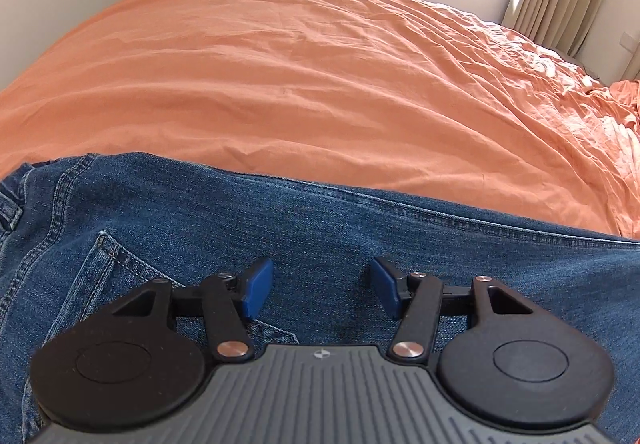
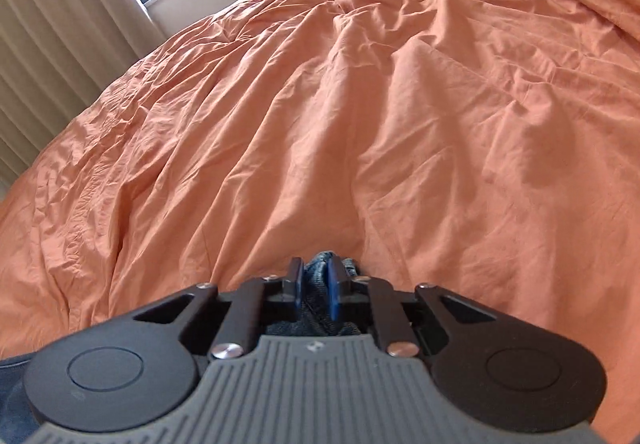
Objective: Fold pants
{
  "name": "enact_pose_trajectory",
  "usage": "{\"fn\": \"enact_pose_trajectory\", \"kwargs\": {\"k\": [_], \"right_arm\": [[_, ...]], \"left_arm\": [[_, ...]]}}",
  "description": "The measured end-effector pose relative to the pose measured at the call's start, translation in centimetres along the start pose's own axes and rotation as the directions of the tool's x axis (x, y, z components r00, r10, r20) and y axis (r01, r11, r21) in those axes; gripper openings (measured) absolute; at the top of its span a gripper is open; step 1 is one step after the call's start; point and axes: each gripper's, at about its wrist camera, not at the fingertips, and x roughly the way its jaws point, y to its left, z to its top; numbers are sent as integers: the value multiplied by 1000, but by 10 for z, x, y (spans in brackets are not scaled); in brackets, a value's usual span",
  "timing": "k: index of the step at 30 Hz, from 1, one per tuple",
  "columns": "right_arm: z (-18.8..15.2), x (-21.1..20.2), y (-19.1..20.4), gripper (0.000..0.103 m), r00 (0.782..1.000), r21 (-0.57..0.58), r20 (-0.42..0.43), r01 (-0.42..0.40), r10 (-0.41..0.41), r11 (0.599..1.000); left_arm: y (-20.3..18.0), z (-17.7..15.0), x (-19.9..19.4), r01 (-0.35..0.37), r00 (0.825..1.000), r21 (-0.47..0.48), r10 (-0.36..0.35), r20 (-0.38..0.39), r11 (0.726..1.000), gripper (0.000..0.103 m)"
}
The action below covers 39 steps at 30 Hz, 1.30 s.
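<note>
Denim is what you are working with: the pants (image 1: 320, 244) lie flat on the orange bed cover (image 1: 280, 83), seat side up, with a back pocket (image 1: 120, 284) showing at the left of the left wrist view and one leg running off to the right.

Your left claw (image 1: 322, 294) hovers just above the seat area with its blue pads (image 1: 258, 292) spread wide and nothing between them. Your right claw (image 2: 316, 290) is closed down tight on a bunched bit of the denim (image 2: 326, 260), most likely a hem or leg end, held over the bed cover, which is more rumpled on that side.

The step in hand looks like carrying the gripped end across to make a fold. To do it well:

- Use the empty left claw to pin or pinch the fabric where you want the crease, so the seat does not drag along.
- Lift the right claw only enough to clear the cloth below, then travel along the leg's line.
- Keep the side seam (image 1: 440, 209) straight as your guide, so the edges meet squarely.
- Lay the end down flat before letting go, since thick denim tends to spring back and bunch.
</note>
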Motion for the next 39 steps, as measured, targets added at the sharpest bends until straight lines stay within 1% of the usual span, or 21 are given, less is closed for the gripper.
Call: {"fn": "enact_pose_trajectory", "kwargs": {"k": [1,2,4,8,11,13,14,15,16,19,20,23,25,26,27,30,32,34,35,37,39], "right_arm": [[-1,-5,5,5,999,-42,39,10,-9,999],[0,-8,7,4,998,-58,67,16,-12,998],[2,-5,8,2,996,-57,84,36,-32,998],[-2,21,11,1,994,-68,33,105,-103,992],[-3,31,13,3,992,-63,8,124,-124,990],[-1,25,12,5,992,-42,1,126,-126,991],[1,19,13,11,991,-40,8,132,-132,990],[1,11,13,19,991,-44,17,135,-134,990],[1,2,13,23,991,-45,21,131,-131,990],[-4,-32,8,27,996,-10,10,94,-94,996],[-8,-43,5,30,997,12,10,81,-81,997],[-24,-76,-6,39,999,83,-14,35,-34,996],[-41,-96,-15,42,1000,122,-22,2,1,993],[-50,-105,-20,45,1000,147,-23,-11,14,989],[-58,-111,-25,50,999,176,-26,-20,25,984],[-90,-125,-49,53,996,310,-20,-79,90,948],[-109,-125,-63,54,993,377,-14,-105,119,920],[-123,-117,-74,54,989,432,-2,-130,145,892],[-129,-111,-80,54,988,470,5,-141,157,871],[-140,-93,-90,57,977,559,14,-183,212,809],[-148,-80,-95,58,969,616,44,-217,242,757]], "left_arm": [[0,0,1,2,1000,2,-2,6,1000,66],[0,0,2,3,1000,4,-3,11,1000,66],[-1,1,5,5,1000,2,-5,20,1000,66],[-4,7,18,-13,1000,-4,13,27,1000,66],[-8,9,24,-40,999,22,40,25,999,67],[-11,12,25,-58,998,34,57,24,998,67],[-13,14,23,-66,997,34,65,28,997,67],[-14,15,20,-71,997,32,70,36,997,67],[-16,16,15,-73,996,32,71,47,997,67],[-27,18,-3,-63,996,48,59,70,997,67],[-32,18,-9,-59,996,60,54,73,996,67],[-58,17,-31,-14,997,118,4,79,993,67],[-76,15,-43,44,996,136,-54,75,990,65],[-86,13,-48,67,995,144,-77,70,987,64],[-96,12,-54,92,992,153,-104,70,984,63],[-133,8,-63,132,989,222,-144,42,966,61],[-158,5,-65,160,985,281,-171,16,946,59],[-180,3,-67,196,979,316,-204,-7,928,58],[-191,2,-66,207,977,327,-214,-13,922,58],[-209,0,-63,234,971,340,-237,-32,911,58],[-225,-4,-59,255,966,347,-253,-51,903,58]]}}
